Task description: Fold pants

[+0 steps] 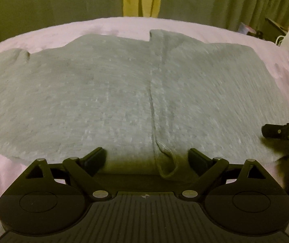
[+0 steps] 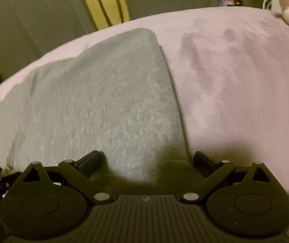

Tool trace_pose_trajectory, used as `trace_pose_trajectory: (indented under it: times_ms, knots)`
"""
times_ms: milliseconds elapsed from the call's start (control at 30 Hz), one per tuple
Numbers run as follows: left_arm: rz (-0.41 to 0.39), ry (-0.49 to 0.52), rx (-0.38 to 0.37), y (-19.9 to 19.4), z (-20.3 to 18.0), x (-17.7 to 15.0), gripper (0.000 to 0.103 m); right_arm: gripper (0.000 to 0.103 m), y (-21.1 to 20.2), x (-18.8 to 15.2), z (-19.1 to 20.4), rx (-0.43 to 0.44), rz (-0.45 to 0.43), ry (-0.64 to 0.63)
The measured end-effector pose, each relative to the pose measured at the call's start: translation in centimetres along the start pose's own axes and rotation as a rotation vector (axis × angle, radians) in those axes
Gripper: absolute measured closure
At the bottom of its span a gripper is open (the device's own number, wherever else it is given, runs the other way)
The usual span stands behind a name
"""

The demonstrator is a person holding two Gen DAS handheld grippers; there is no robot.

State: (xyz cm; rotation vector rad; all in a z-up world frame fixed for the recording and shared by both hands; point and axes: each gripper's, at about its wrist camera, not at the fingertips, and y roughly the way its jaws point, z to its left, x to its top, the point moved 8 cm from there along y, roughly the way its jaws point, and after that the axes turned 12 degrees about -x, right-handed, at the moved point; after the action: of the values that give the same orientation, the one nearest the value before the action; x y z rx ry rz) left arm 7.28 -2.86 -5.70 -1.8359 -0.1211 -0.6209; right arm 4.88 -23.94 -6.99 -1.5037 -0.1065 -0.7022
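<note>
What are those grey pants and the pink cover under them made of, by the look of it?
The grey pants look like a soft knit, perhaps fleece or jersey: matte, with a flecked, slightly nubbly surface and a ridged seam down the middle. The pink cover looks like a plush, velvety fabric: darker streaks show where the nap seems brushed another way. Both views are blurred, so the exact fibre is unclear.

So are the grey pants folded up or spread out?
Spread out: the grey pants lie wide and flat across the pink bed cover, no layer doubled over.

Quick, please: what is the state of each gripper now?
Left gripper: open, holding nothing, over the pants.
Right gripper: open, holding nothing.
</note>
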Motion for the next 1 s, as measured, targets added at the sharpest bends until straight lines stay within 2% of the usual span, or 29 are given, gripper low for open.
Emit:
trace_pose_trajectory:
  times_ms: [167,300,433,800,900,1000]
  knots:
    - [-0.011,-0.029,-0.002,-0.3,0.6,0.2,0.008,0.004,0.1,-0.1,0.1,-0.020,0.000,-0.003]
    - [-0.032,-0.073,-0.004,-0.9,1.5,0.3,0.008,0.004,-0.2,0.1,-0.1,-0.051,-0.035,0.018]
    - [-0.067,-0.112,0.041,-1.8,2.8,0.4,0.008,0.004,-0.6,0.2,-0.4,-0.065,-0.060,0.031]
    - [-0.114,-0.280,0.015,-3.3,6.5,0.7,0.009,0.004,-1.0,0.4,-0.2,-0.085,-0.098,0.007]
    - [-0.122,-0.302,0.006,-3.6,7.0,0.7,0.008,0.004,-1.8,0.5,0.2,-0.090,-0.138,-0.014]
    - [-0.141,-0.345,0.002,-4.3,8.2,0.7,0.008,0.004,-3.3,1.0,1.2,-0.082,-0.226,-0.047]
